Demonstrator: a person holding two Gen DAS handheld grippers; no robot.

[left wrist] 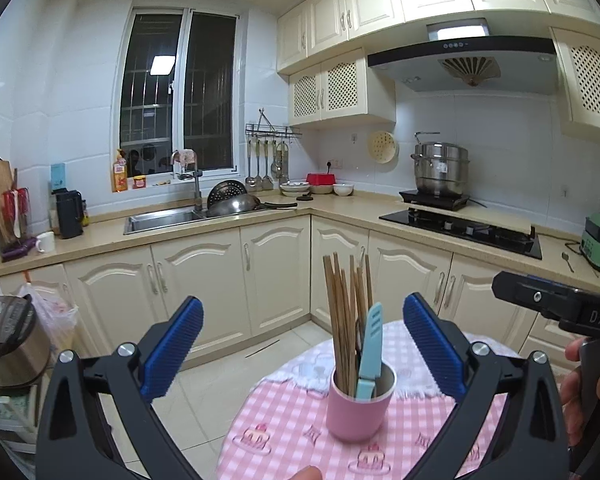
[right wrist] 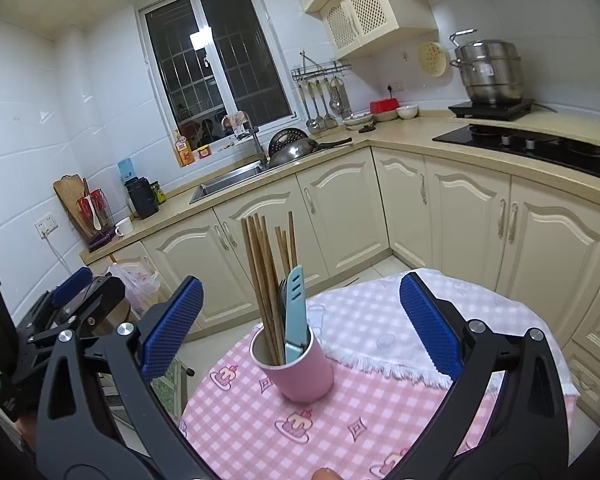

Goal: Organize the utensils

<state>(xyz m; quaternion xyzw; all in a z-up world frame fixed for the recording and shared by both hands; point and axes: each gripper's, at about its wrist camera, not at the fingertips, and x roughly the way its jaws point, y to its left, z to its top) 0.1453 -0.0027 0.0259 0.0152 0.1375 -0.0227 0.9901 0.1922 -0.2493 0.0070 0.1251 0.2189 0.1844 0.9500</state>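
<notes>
1. Pink cup [left wrist: 355, 408] upright on the round table, holding a bundle of wooden chopsticks [left wrist: 343, 320], a light blue sheathed knife [left wrist: 370, 354] and a dark utensil behind it, possibly a fork, too hidden to tell.
2. Left gripper [left wrist: 303, 348] spread wide, nothing between the blue pads, cup framed between them but apart from both.
3. Right gripper [right wrist: 296, 328] likewise released and empty, cup just ahead between its pads, untouched.
4. Pink checked tablecloth [right wrist: 340, 420] with cake prints, white fringed cloth [right wrist: 380, 332] laid over its far part.
5. Beyond: cream cabinets [left wrist: 204, 284], steel sink [left wrist: 160, 218] with a wok and colander beside it, steamer pot [left wrist: 440, 168] on a hob, ladles hanging on a wall rack [left wrist: 268, 152], dark window [left wrist: 180, 92].
</notes>
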